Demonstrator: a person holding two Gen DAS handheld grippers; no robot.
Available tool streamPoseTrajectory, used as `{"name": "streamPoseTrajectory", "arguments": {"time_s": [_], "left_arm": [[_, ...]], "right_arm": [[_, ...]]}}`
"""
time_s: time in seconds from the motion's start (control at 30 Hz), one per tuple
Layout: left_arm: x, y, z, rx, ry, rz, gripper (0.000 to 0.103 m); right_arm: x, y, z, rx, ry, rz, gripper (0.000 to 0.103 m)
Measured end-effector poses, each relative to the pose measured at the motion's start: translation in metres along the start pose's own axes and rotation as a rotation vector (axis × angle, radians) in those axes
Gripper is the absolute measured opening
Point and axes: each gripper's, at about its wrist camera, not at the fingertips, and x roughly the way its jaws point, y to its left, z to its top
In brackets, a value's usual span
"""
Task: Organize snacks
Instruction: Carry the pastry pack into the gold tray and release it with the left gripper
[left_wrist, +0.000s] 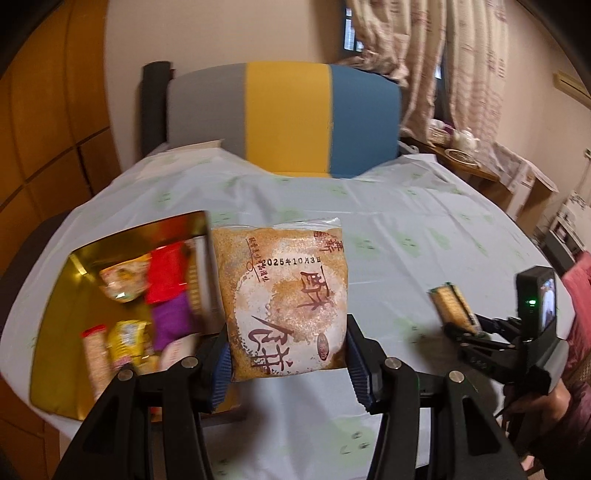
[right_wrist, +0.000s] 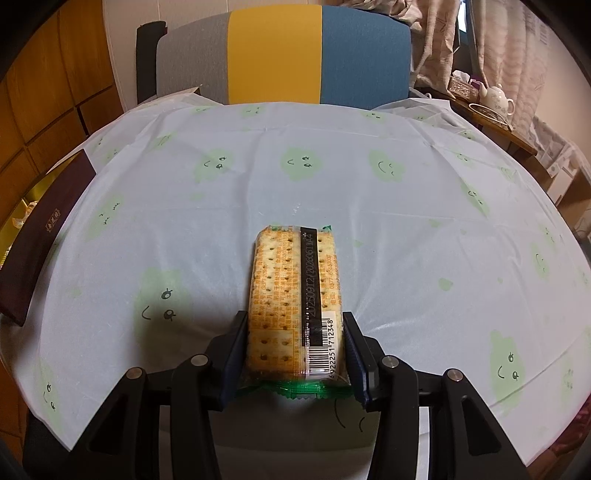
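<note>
**A:** What did you have in your left claw at that moment?

**B:** My left gripper (left_wrist: 284, 365) was clamped on a square pastry packet (left_wrist: 282, 301), sesame-brown with a pale round patch and dark red characters, a date stamped near its top. Both blue pads pressed its lower sides, and it stood upright between them, clear of the tablecloth (left_wrist: 406, 240).

**A:** And the other claw?

**B:** My right gripper (right_wrist: 293, 354) was closed on a cracker pack (right_wrist: 295, 295), a clear wrapper with pale dotted crackers, a black strip and a barcode. The pads gripped its near end, by the green crimped seal, and the pack pointed away from me over the cloth. From the left camera I could see that same pack (left_wrist: 454, 306) sticking up from the right claw, off to my right.

**A:** Where was the box?

**B:** The gold tin (left_wrist: 55, 332) sat on the table to the left, just beside the pastry packet as the left camera saw it. Inside lay a red pouch (left_wrist: 164, 271), a purple pouch (left_wrist: 171, 321), a yellow bag (left_wrist: 127, 341) and a roll of biscuits (left_wrist: 96, 350), all blurred. From the right camera only its dark outer wall (right_wrist: 44, 229) showed at the cloth's left edge.

**A:** Anything behind?

**B:** A chair (right_wrist: 280, 51) with grey, yellow and blue panels stood at the far side, and a white teapot (right_wrist: 496, 98) on a side table to the right.
</note>
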Motion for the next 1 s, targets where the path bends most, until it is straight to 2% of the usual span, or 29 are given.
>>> {"name": "streamPoseTrajectory", "arguments": {"time_s": [0.33,0.7,0.87,1.0], "left_arm": [[-0.007,0.066,-0.016,-0.151,0.024,0.1,0.054],[-0.028,0.159,-0.034,-0.437,0.026,0.19,0.054],[-0.026,0.181,-0.04,-0.548,0.04,0.147,0.054],[-0.013,0.179,-0.033,-0.592,0.055,0.055,0.054]], "right_arm": [[0.0,0.0,0.0,0.001,-0.001,0.0,0.049],[-0.002,-0.002,0.0,0.002,-0.003,-0.002,0.049],[-0.002,-0.002,0.0,0.004,-0.005,-0.002,0.049],[-0.002,-0.001,0.0,0.004,-0.004,-0.003,0.049]]}}
